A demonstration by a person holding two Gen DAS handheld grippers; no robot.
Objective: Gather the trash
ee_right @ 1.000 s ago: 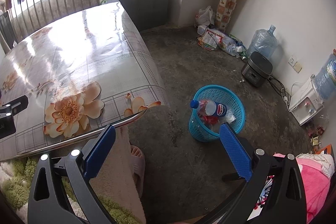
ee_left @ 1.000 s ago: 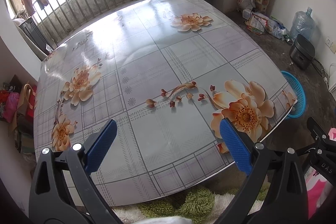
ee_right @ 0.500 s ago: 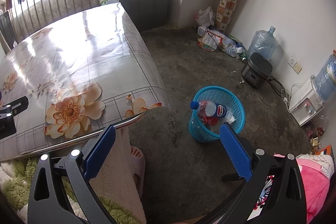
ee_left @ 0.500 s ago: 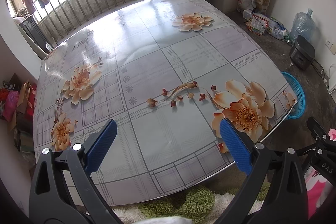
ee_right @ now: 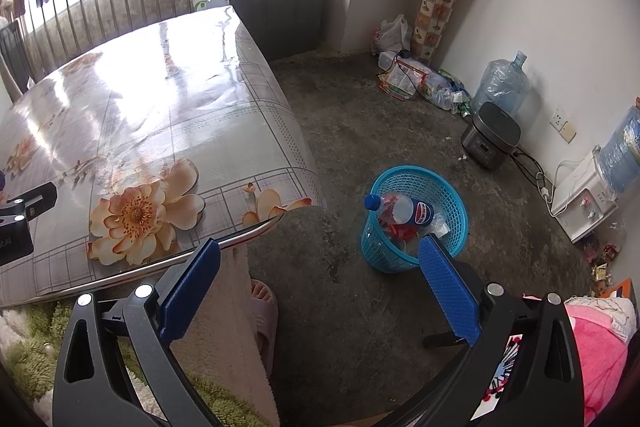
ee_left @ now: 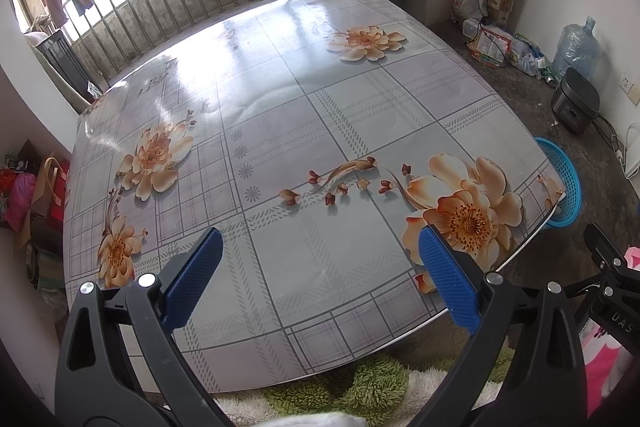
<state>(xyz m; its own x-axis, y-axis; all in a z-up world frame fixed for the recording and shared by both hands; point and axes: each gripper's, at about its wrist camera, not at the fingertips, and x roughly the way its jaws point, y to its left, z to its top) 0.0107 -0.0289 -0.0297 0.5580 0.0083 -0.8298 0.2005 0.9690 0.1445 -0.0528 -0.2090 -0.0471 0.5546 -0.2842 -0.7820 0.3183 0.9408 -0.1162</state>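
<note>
Over the surface (ee_left: 320, 131) my left gripper (ee_left: 320, 277) hangs with jaws wide apart, holding nothing; my right gripper (ee_right: 320, 277) is likewise spread and empty above the floor. Trash sits in the blue basket (ee_right: 416, 179) at 1 o'clock of the right gripper, bottle (ee_right: 400, 207) on top. Surface looks bare, so collecting seems finished; next I'd scan for strays. Versus a second ago, nearly nothing changed.

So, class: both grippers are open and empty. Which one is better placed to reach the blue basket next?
Right. The right gripper faces the blue basket; the left gripper faces the table.
</note>
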